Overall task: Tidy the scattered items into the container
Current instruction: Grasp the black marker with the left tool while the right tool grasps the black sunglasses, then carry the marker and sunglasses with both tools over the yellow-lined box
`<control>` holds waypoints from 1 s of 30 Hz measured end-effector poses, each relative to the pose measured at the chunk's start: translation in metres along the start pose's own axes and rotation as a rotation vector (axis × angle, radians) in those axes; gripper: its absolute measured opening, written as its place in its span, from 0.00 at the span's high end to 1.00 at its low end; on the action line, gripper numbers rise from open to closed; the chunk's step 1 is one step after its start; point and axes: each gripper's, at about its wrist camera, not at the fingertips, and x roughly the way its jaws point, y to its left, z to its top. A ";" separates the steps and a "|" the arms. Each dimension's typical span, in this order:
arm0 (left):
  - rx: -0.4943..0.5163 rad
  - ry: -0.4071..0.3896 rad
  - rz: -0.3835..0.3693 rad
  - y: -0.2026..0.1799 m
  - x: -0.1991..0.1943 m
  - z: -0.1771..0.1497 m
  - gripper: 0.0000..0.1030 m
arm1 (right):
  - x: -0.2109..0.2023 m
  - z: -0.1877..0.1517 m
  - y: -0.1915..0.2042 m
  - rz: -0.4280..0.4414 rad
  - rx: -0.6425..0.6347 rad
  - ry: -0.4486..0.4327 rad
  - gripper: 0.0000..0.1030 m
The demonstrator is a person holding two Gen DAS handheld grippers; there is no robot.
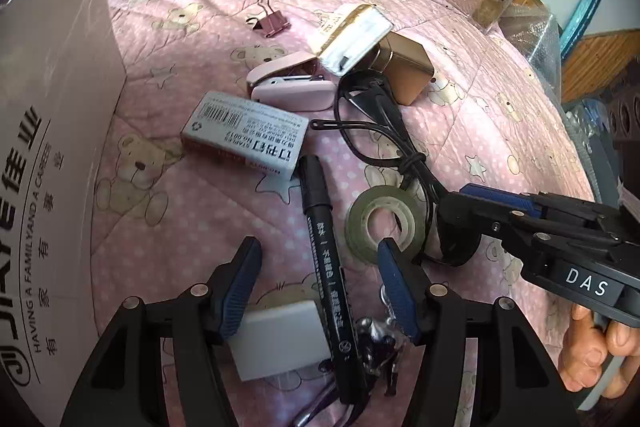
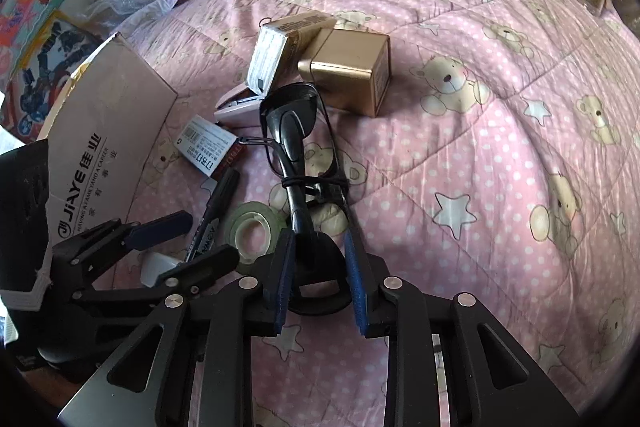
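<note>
At lower centre, the right gripper [image 2: 320,279] is pinching black folded sunglasses [image 2: 296,131]; the left gripper [image 1: 316,283] is hovering, fingers spread, over a black marker pen [image 1: 326,259].

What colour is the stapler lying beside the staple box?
Pale pink stapler; the left wrist view shows it best.

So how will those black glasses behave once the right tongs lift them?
The black glasses look light and rigid. Being long, they'll probably droop away from the right tongs, which grip one end. The folded arms seem tied with a band, so likely won't swing open.
</note>
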 end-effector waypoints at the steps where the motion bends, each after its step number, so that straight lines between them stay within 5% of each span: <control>1: 0.002 -0.008 -0.006 -0.001 0.002 0.003 0.43 | 0.004 0.004 0.000 -0.012 -0.007 0.006 0.65; 6: -0.025 -0.021 -0.039 0.013 0.004 0.012 0.59 | 0.029 0.019 0.005 -0.072 -0.051 0.039 0.56; 9: -0.033 -0.029 -0.064 0.021 0.001 0.006 0.59 | 0.037 0.024 0.001 -0.074 -0.077 0.014 0.65; 15: 0.009 -0.016 -0.071 0.014 -0.002 0.000 0.60 | 0.030 0.014 -0.021 -0.023 0.024 -0.006 0.66; 19: 0.014 0.001 -0.103 0.016 -0.006 -0.002 0.76 | 0.015 -0.007 -0.036 -0.027 0.107 -0.020 0.66; 30: 0.111 0.016 -0.019 0.007 -0.015 -0.018 0.75 | -0.009 -0.047 -0.051 -0.111 0.158 -0.040 0.65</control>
